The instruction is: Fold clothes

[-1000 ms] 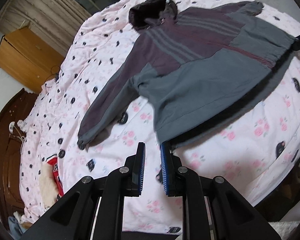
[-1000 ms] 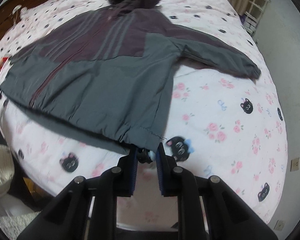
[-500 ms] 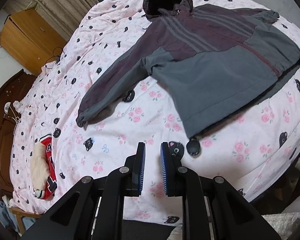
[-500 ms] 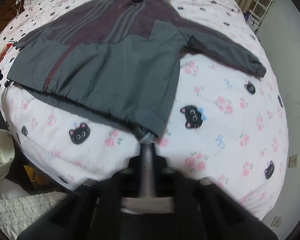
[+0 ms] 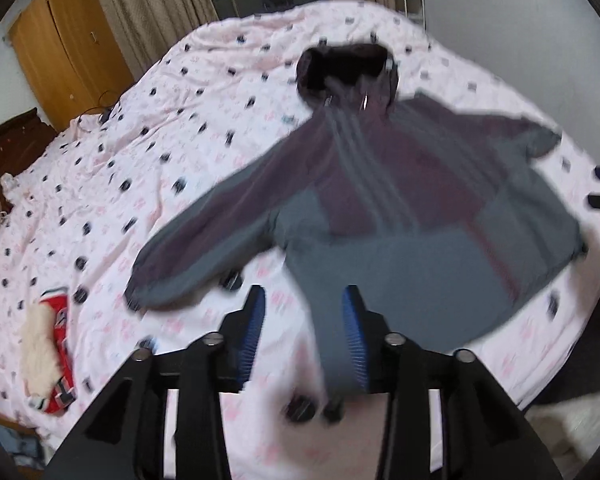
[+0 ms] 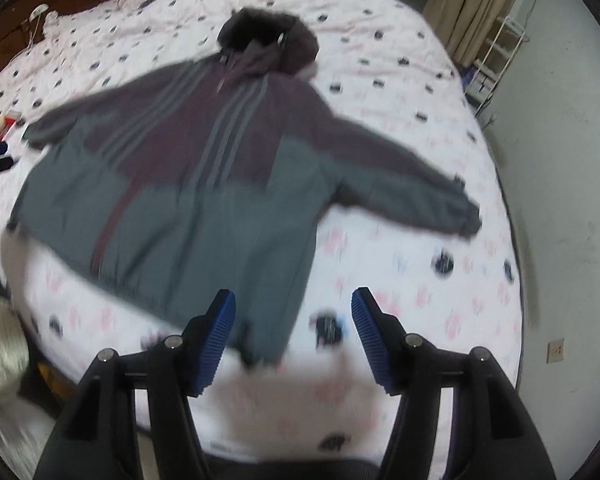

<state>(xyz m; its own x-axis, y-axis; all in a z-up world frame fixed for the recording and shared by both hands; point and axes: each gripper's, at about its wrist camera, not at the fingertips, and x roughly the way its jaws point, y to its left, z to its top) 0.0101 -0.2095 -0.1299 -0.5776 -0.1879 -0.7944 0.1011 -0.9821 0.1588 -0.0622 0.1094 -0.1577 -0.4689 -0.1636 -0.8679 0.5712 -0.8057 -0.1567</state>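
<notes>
A grey and maroon hooded jacket (image 5: 400, 216) lies spread flat, front up, on the pink patterned bed, sleeves out to both sides; it also shows in the right wrist view (image 6: 204, 184). My left gripper (image 5: 304, 332) is open and empty, above the jacket's near hem corner. My right gripper (image 6: 294, 336) is open wide and empty, above the hem's other corner. Both views are blurred by motion.
The pink bedspread (image 5: 120, 184) covers the whole bed. A red and white garment (image 5: 52, 352) lies at the bed's left edge. A wooden cabinet (image 5: 60, 48) and curtains stand behind. A white rack (image 6: 496, 64) stands by the right wall.
Both grippers have let go of the jacket's hem and opened. The jacket has dropped flat on the bed. Both grippers have pulled back and tilted up.
</notes>
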